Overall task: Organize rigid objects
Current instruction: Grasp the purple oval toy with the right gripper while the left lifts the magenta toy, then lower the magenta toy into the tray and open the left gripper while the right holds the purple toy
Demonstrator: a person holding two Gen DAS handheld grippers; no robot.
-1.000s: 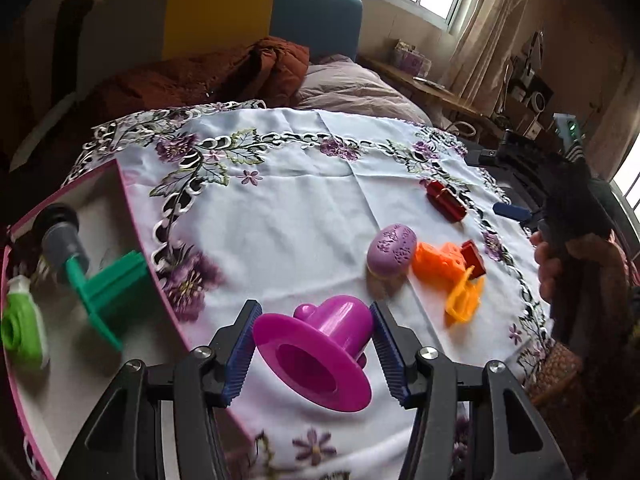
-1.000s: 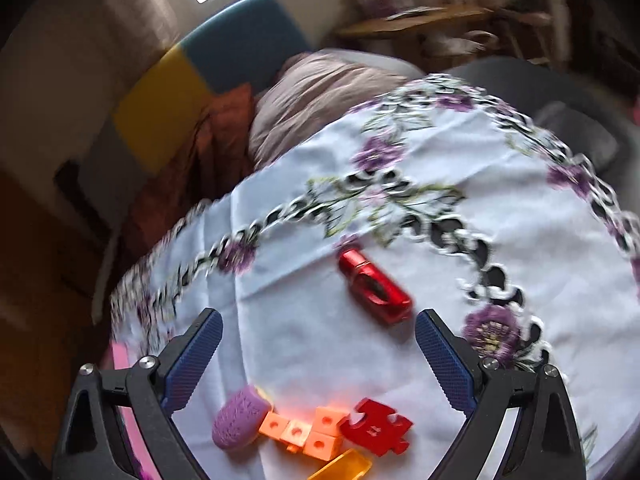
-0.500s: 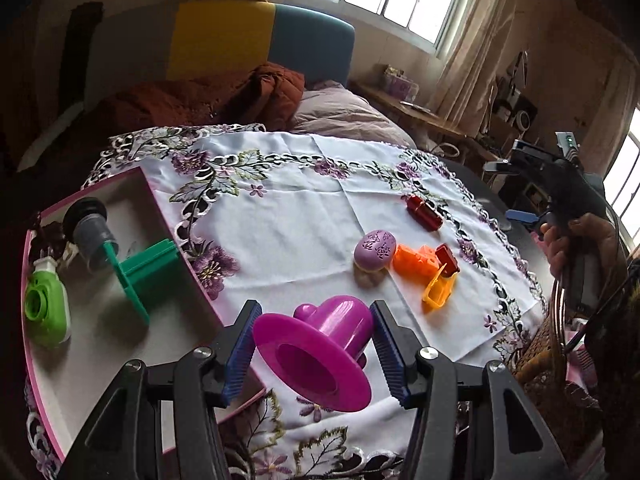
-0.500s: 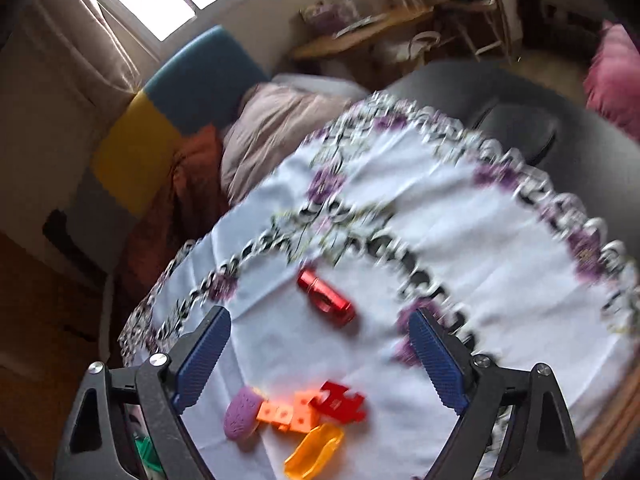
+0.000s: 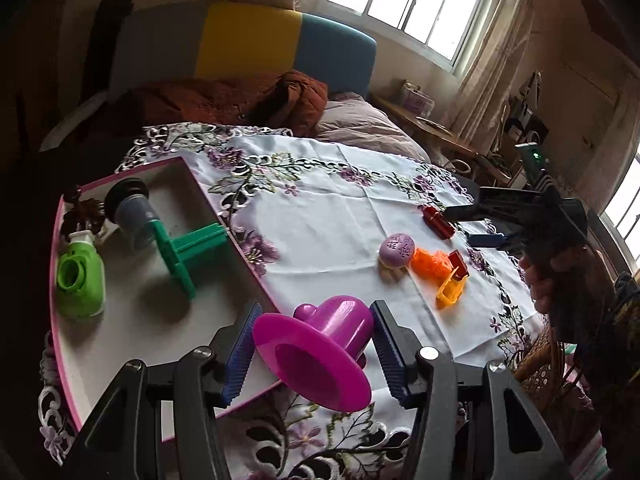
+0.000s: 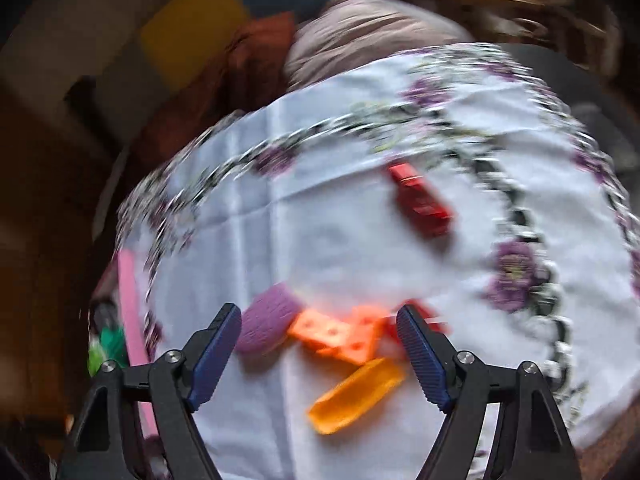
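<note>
1. Since earlier: left gripper (image 5: 312, 344) w/ the magenta funnel (image 5: 320, 348) now sits nearer the pink tray (image 5: 248, 264); right gripper (image 6: 320, 356) has dropped over the orange block (image 6: 340, 334).
2. Left pinches funnel by its neck, likely for tray drop.
3. Right closing, nothing gripped yet.
4. Funnel: glossy, wide flared rim facing the camera.

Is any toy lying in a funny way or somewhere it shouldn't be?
Nothing looks broken or spilled. The green spool lies tipped over in the pink-edged tray, one end propped on its rim. Several small toys, like the purple egg and red cylinder, sit loose on the tablecloth.
</note>
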